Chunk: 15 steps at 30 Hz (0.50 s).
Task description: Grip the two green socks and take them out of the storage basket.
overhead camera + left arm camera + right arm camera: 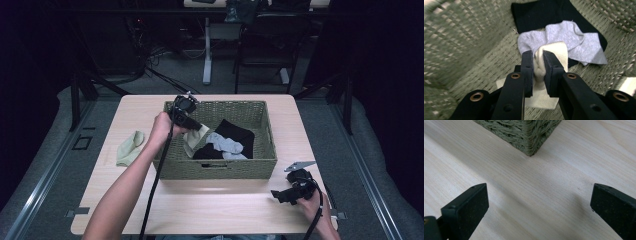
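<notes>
A green woven basket (260, 117) stands in the middle of the table. Inside it lie a black sock (234, 131) and a grey sock (225, 144). My left gripper (196, 125) reaches over the basket's left wall and is shut on a cream sock (194, 138), which hangs down into the basket. In the left gripper view the cream sock (554, 51) is pinched between the jaws of that gripper (538, 57), above the grey sock (574, 37) and the black sock (541, 12). A second pale green sock (129, 147) lies on the table left of the basket. My right gripper (276, 195) rests open near the table's front right.
The basket corner (530, 137) stands just ahead of my right gripper (537, 200) over bare wooden tabletop (536, 190). A cable trails from each gripper. Chairs and desk legs stand on the floor beyond the table's far edge.
</notes>
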### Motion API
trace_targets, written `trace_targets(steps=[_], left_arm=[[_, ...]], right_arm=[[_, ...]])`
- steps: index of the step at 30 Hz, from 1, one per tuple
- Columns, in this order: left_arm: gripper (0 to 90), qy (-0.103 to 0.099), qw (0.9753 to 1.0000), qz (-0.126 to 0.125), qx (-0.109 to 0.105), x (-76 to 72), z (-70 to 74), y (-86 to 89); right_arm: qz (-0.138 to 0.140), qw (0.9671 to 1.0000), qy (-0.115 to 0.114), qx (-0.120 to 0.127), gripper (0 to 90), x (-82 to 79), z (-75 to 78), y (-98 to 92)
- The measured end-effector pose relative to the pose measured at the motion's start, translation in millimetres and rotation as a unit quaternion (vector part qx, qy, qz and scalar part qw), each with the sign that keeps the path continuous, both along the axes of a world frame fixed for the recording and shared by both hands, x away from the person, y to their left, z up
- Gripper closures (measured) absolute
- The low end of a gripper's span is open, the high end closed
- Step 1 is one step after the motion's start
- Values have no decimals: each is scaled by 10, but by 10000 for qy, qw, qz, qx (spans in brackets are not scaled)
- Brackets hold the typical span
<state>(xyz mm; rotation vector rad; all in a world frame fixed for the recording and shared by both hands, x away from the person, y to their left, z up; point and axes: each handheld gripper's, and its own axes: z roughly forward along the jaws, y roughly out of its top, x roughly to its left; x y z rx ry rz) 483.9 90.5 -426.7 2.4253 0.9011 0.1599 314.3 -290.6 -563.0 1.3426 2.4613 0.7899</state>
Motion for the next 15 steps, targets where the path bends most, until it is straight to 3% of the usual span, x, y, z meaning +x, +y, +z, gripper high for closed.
trace_targets(steps=[7,15], left_arm=[[799,-256,9994,78,-202,-52,319,126],[798,-498,9983,187,-219,-95,620,262]], right_arm=[[5,10000,10,14,10,0,-1,4],[4,10000,21,-3,10,-2,2,10]])
